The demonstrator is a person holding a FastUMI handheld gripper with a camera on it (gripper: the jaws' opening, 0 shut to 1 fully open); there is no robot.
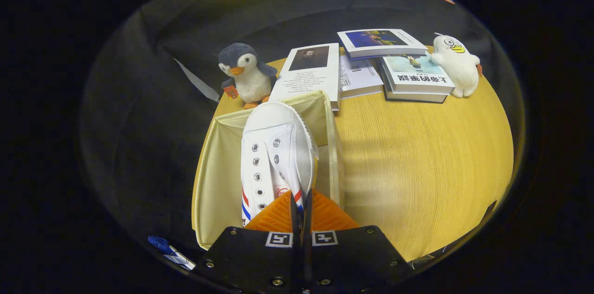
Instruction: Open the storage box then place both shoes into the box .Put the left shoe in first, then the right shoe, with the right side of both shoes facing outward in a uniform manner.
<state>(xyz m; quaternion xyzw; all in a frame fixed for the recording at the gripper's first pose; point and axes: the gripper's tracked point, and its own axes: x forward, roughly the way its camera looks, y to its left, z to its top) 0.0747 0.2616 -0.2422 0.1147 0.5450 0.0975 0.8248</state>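
A white canvas shoe [274, 155] with metal eyelets and red and blue stripes hangs from my gripper [300, 206]. Both fingers are pressed together on the thin edge of its opening. The shoe points away from me, toe up, over the open cream fabric storage box [218, 169] at the table's left side. Its heel end is hidden behind the fingers. I cannot tell how deep it sits in the box or whether another shoe lies inside.
A wooden table [417, 155] stretches to the right of the box. Beyond the box stand a penguin plush [246, 73], several books [366, 62] and a white duck plush [457, 64].
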